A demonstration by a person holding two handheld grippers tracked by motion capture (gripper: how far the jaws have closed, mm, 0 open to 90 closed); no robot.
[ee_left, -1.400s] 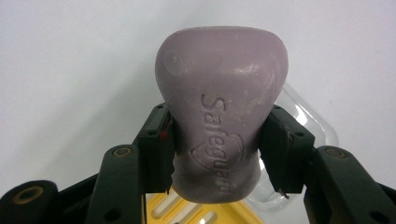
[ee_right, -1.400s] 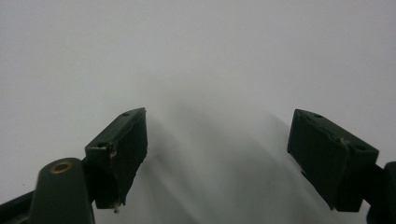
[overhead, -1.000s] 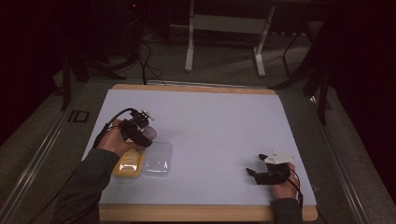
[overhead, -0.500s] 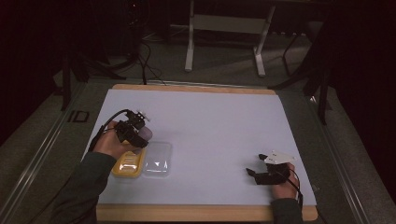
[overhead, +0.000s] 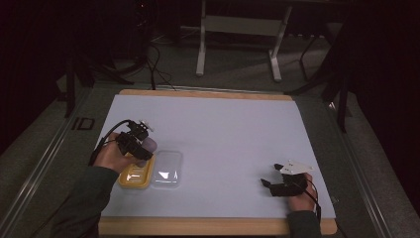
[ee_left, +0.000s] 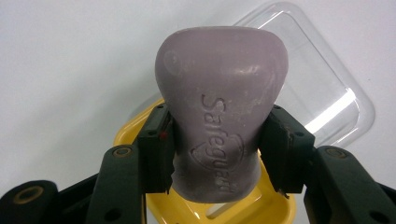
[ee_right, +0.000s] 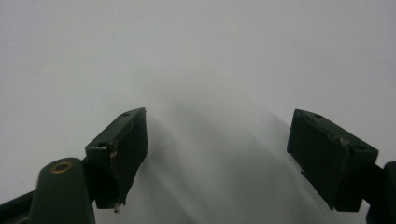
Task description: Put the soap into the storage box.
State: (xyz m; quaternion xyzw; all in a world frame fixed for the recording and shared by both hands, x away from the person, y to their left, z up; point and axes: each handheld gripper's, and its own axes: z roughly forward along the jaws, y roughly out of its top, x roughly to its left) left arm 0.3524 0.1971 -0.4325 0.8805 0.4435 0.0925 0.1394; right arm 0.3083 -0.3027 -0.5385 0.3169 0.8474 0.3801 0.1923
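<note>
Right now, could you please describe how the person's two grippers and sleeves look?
Both grippers, left gripper and right gripper, are black with blocky jaws and brass-coloured rivets. A black cable loops from the left one; a pale three-cornered plate tops the right. The sleeves are dark grey-green.

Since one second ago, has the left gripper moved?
Yes. In the high view the left gripper, shut on the purple soap, has drifted toward the person, now over the yellow dish's far end.

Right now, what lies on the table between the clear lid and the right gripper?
Nothing: in the high view the white table cover is bare from the clear lid to the right gripper, whose jaws stand open.
</note>
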